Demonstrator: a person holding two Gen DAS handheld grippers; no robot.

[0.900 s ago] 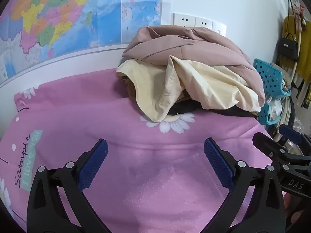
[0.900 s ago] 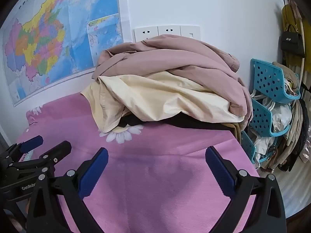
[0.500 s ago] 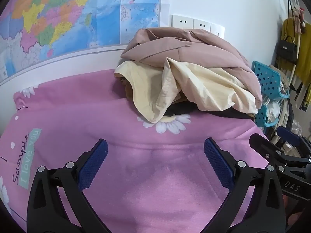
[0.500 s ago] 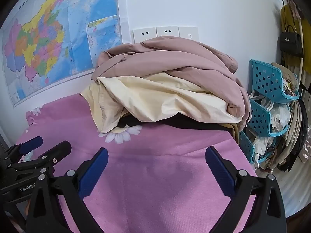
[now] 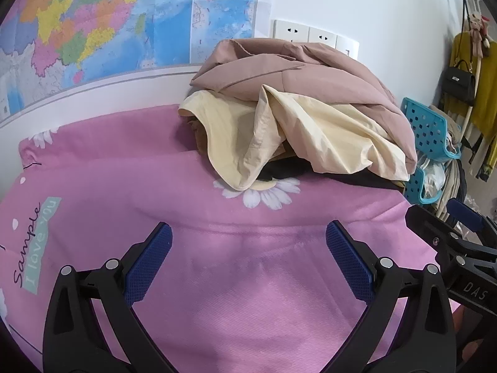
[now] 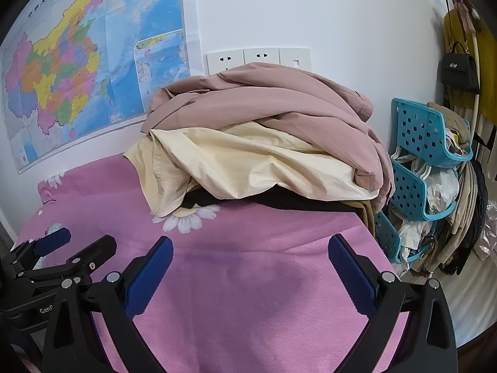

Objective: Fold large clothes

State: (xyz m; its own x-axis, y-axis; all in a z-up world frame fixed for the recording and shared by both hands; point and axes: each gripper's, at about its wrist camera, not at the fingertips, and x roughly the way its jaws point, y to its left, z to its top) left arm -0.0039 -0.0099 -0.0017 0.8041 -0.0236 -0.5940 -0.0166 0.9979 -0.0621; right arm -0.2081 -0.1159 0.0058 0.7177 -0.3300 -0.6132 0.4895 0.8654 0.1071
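1. Left claw (image 5: 248, 261): nearest the lens, blue pads spread wide, nothing between them; hangs tilted down over the bare pink sheet (image 5: 236, 310). Seen from the right wrist view at the lower left edge (image 6: 74, 242).

2. Right claw (image 6: 250, 262): pads likewise spread wide, empty, tilted down over the same sheet (image 6: 248, 304). Seen from the left wrist view at the right edge (image 5: 447, 217).

3. Sheet: pink, printed with white daisies and a teal label (image 5: 43, 245) reading "Sample I love you"; covers the bench. Front half bare.

4. Clothes pile (image 5: 298, 118), far right part of the bench, against the wall, well apart from both claws. Unfolded, crumpled. Layers top to bottom:
 a. dusty-pink garment (image 6: 273, 108), draped over the top and down the right side;
 b. cream garment (image 6: 236, 168), spilling forward onto a daisy print;
 c. black garment (image 6: 298, 202), a thin strip showing under the cream one.

5. Blue baskets (image 6: 419, 155): stacked, perforated, just right of the bench, stuffed with bags and cloth.

6. Wall: map (image 5: 93, 25) at left; three white sockets (image 6: 257, 60) behind the pile.

7. Far right: black handbag (image 6: 459, 68) and yellow garment (image 5: 484, 87), hanging.
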